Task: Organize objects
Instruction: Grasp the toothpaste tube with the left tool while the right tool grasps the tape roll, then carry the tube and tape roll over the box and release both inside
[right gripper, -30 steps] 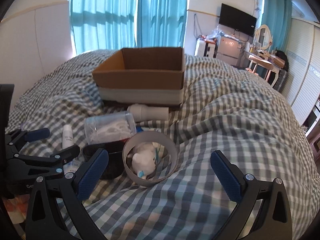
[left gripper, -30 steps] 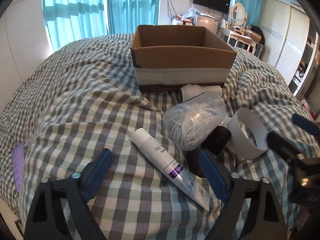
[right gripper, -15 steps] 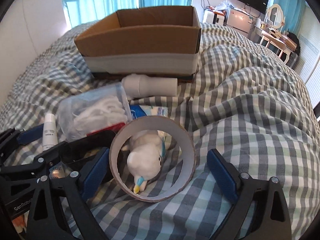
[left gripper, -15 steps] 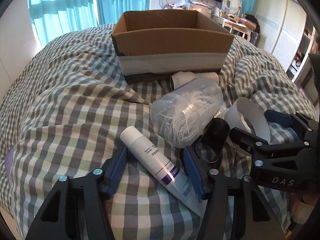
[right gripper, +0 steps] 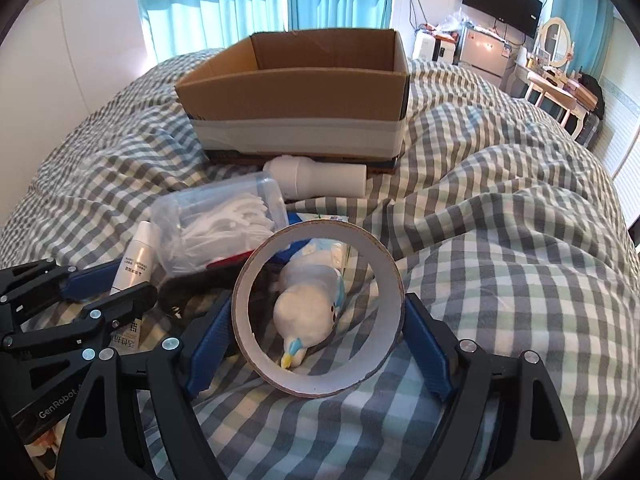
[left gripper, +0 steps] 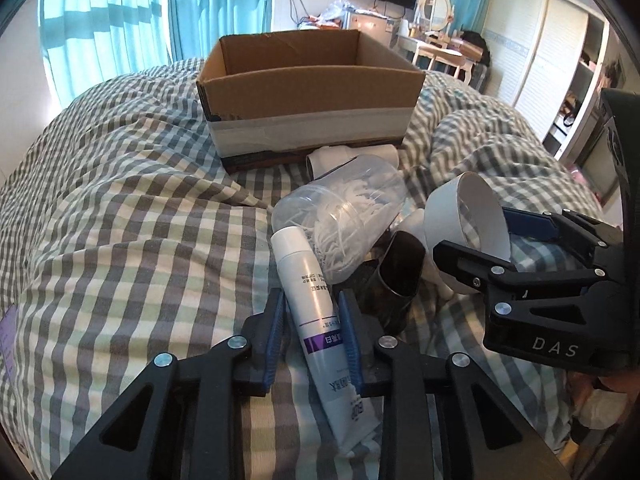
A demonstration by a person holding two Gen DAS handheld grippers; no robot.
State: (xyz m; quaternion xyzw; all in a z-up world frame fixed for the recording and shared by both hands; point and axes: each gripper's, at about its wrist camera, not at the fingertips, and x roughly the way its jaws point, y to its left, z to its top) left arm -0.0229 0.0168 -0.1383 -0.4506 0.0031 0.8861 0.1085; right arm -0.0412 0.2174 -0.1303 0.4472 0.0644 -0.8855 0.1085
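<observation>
My left gripper point(left gripper: 312, 316) is shut on a white and purple tube point(left gripper: 308, 284) lying on the checked bedspread. My right gripper point(right gripper: 318, 328) is shut on a white tape ring point(right gripper: 318, 382), its blue pads touching both sides. A white plush bird point(right gripper: 308, 308) lies inside the ring. The ring also shows in the left wrist view point(left gripper: 464, 220), held by the right gripper point(left gripper: 496, 240). An open cardboard box point(left gripper: 312, 92) stands at the back, also in the right wrist view point(right gripper: 296, 96).
A clear jar of white picks point(left gripper: 340, 216) lies beside the tube, also in the right wrist view point(right gripper: 220, 220). A black cup point(left gripper: 396, 276) lies by it. A white pipe piece point(right gripper: 320, 180) rests against the box. Furniture stands beyond the bed.
Both grippers moved forward and closed: the left onto the tube, the right onto the tape ring. Both were open one second ago.
</observation>
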